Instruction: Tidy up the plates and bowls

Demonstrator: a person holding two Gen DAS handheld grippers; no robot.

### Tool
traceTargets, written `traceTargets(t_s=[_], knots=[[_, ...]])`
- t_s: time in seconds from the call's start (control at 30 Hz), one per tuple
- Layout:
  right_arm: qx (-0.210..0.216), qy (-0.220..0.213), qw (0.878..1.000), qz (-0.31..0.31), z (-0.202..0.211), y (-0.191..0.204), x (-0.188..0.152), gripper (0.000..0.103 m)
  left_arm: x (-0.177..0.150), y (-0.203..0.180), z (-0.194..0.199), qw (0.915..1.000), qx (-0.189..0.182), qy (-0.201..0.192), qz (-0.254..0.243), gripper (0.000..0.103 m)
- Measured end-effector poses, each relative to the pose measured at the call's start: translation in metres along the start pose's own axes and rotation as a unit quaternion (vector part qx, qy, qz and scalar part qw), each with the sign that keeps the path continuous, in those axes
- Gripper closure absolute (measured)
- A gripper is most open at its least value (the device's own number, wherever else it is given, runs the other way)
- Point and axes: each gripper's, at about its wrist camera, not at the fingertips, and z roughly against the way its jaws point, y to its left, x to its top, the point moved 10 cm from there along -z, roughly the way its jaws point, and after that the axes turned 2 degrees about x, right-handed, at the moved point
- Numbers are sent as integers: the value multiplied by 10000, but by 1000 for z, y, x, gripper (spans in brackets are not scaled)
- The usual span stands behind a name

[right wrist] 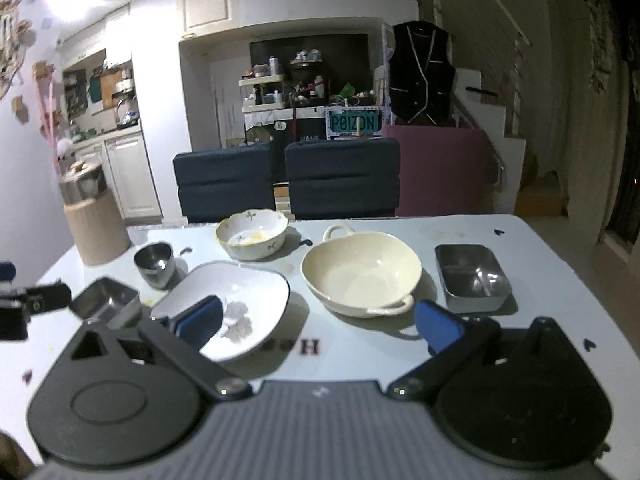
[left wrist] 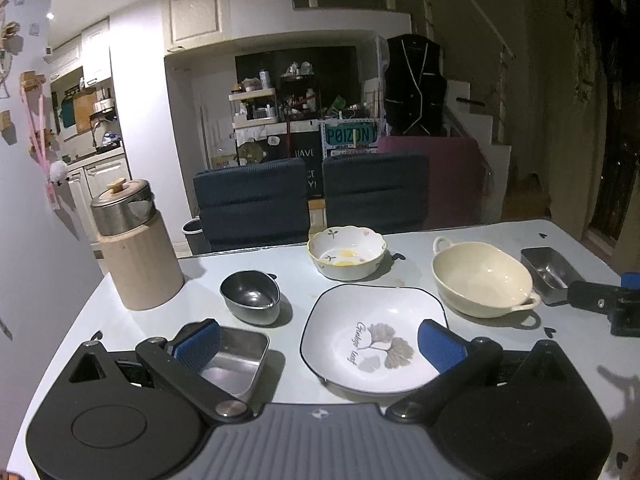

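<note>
A white square plate with a leaf print (left wrist: 372, 336) (right wrist: 236, 304) lies at the table's near middle. Behind it stands a flowered white bowl (left wrist: 347, 252) (right wrist: 253, 235). A cream two-handled bowl (left wrist: 480, 278) (right wrist: 362, 272) sits to the right. A small dark metal bowl (left wrist: 251, 296) (right wrist: 156, 264) is to the left. Two steel rectangular trays lie at the near left (left wrist: 236, 360) (right wrist: 106, 304) and the right (left wrist: 548, 270) (right wrist: 472, 276). My left gripper (left wrist: 320, 344) is open and empty, above the table near the plate's left edge. My right gripper (right wrist: 318, 324) is open and empty, between plate and cream bowl.
A beige canister with a metal lidded pot on top (left wrist: 134, 248) (right wrist: 92, 220) stands at the table's far left. Two dark chairs (left wrist: 312, 196) (right wrist: 288, 180) face the table's far edge. The pale table (left wrist: 420, 248) (right wrist: 540, 248) ends close on the right.
</note>
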Motion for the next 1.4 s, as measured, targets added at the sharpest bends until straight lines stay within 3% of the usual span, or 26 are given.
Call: traceTargets(t_s=[0.5,0.97,1.03,1.17,1.27,1.4], knots=[[69,672,9933,-936,-85,-14,10,0,39,-3,-97,9991,-119,159,-386,0],[380,1236,9727,-1930,-157,-11,-9,0,20,-6,-183,9914,-964,759,-447,0],[584,1380,9624,-2268,-169,-9,-15,0,18,-5,-192,9898,-1049,874,-394,4],[922,1858,9281,-3093,-186,-5,-31,4,9,-1,-211,9859,-1152,1167,-321,22],[881,2046,9244,-3095,-195,-1,-38,14,-2,5,-223,9827,-1148,1425,-285,35],[1091,2307,9113,-3232,-207,8,-50,36,-15,12,-232,9789,-1143,1683,-206,50]])
